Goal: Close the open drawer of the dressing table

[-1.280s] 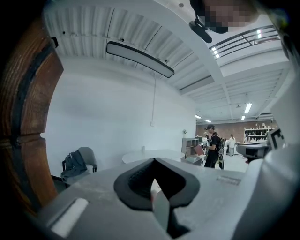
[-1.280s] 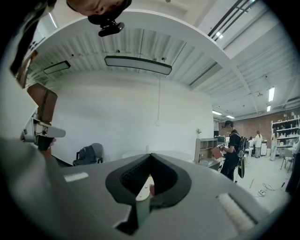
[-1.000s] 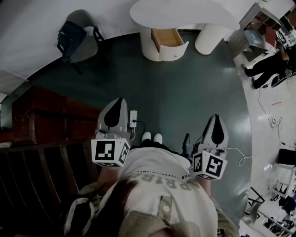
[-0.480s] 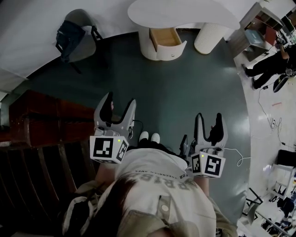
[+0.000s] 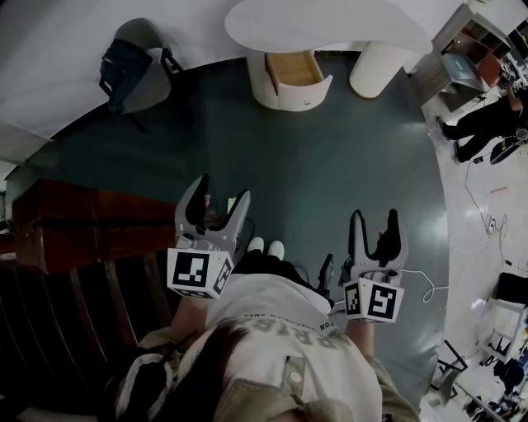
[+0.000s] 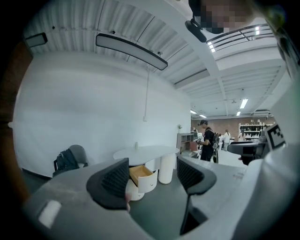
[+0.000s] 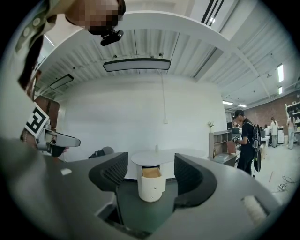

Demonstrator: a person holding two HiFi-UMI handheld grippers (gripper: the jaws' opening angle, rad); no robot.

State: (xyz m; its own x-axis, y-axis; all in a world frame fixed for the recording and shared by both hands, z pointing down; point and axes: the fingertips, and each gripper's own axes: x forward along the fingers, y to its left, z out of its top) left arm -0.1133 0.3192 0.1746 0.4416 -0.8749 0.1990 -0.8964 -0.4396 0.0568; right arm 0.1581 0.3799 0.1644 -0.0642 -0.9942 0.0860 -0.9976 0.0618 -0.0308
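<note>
The white dressing table (image 5: 322,23) stands far across the dark floor, its wooden drawer (image 5: 294,69) pulled out toward me. Both grippers hang near my body, well short of it. My left gripper (image 5: 221,191) points at the table, its jaws opening with nothing between them. The jaws of my right gripper (image 5: 374,217) are opening too, and hold nothing. The left gripper view frames the drawer (image 6: 140,174) between the left gripper (image 6: 152,171) pads. In the right gripper view the drawer (image 7: 151,173) sits centred beyond the right gripper (image 7: 150,172).
A grey chair with a dark backpack (image 5: 132,62) stands at the far left by the wall. Dark red wooden furniture (image 5: 82,222) runs along my left side. A power strip (image 5: 232,203) and cables lie on the floor. A person (image 5: 487,124) stands at the far right beside shelves.
Both grippers went from shut to open. They have shifted slightly lower in the head view, still pointing toward the table.
</note>
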